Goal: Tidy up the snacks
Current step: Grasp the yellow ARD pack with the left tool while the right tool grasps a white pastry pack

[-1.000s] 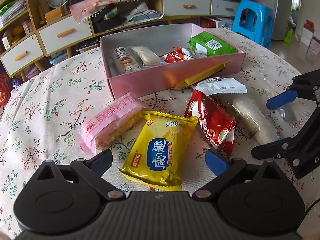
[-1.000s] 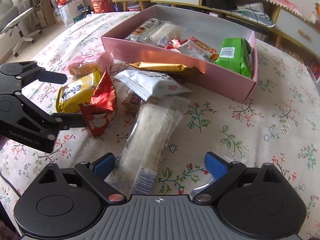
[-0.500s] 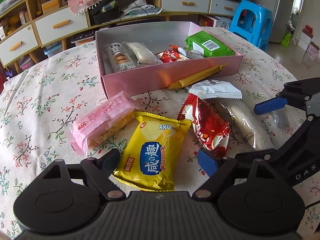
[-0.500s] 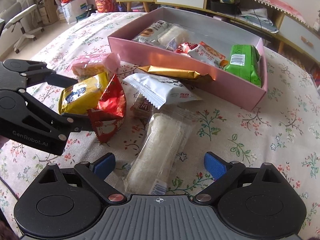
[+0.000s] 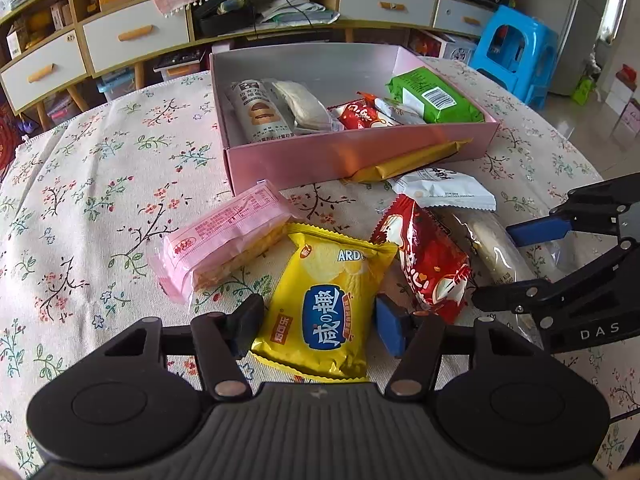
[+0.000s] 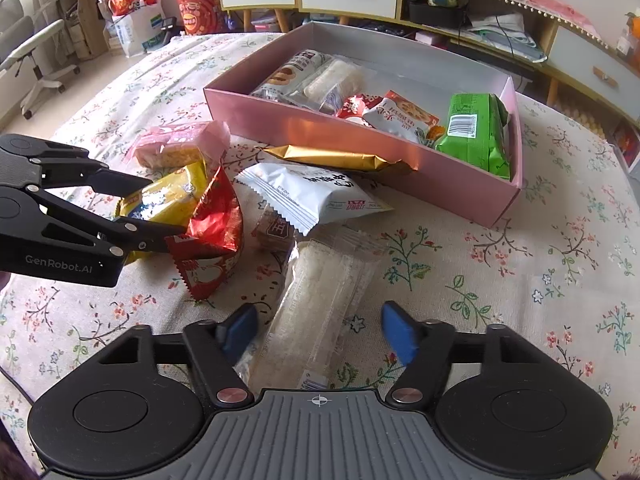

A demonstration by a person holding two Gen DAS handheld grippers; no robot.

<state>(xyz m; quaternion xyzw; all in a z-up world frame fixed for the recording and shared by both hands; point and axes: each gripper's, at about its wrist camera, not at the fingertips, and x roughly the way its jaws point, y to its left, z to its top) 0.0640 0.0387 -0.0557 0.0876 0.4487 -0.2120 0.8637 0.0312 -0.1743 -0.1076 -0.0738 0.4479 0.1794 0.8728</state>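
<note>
A pink box (image 5: 360, 156) (image 6: 360, 128) holds several snacks, among them a green pack (image 5: 434, 94) (image 6: 476, 128). Loose snacks lie in front of it. My left gripper (image 5: 316, 324) is open, its jaws on either side of a yellow chip bag (image 5: 326, 300) (image 6: 168, 196), not closed on it. My right gripper (image 6: 320, 334) is open around a clear rice-cracker pack (image 6: 320, 304) (image 5: 492, 240). Between them lie a red bag (image 5: 428, 256) (image 6: 212, 232), a pink wafer pack (image 5: 224, 240) (image 6: 176, 148), a white pack (image 5: 440, 188) (image 6: 316, 192) and a gold bar (image 5: 412, 158) (image 6: 336, 158).
The table has a floral cloth (image 5: 100, 200) (image 6: 520, 260). Cabinets with drawers (image 5: 136, 36) stand behind it, a blue stool (image 5: 512, 48) at the far right. The right gripper's body (image 5: 580, 280) is close to my left gripper; the left one (image 6: 60, 216) shows in the right view.
Both grippers have moved forward and down over their snacks. The left jaws have narrowed around the yellow bag. The right jaws have narrowed around the clear pack.
</note>
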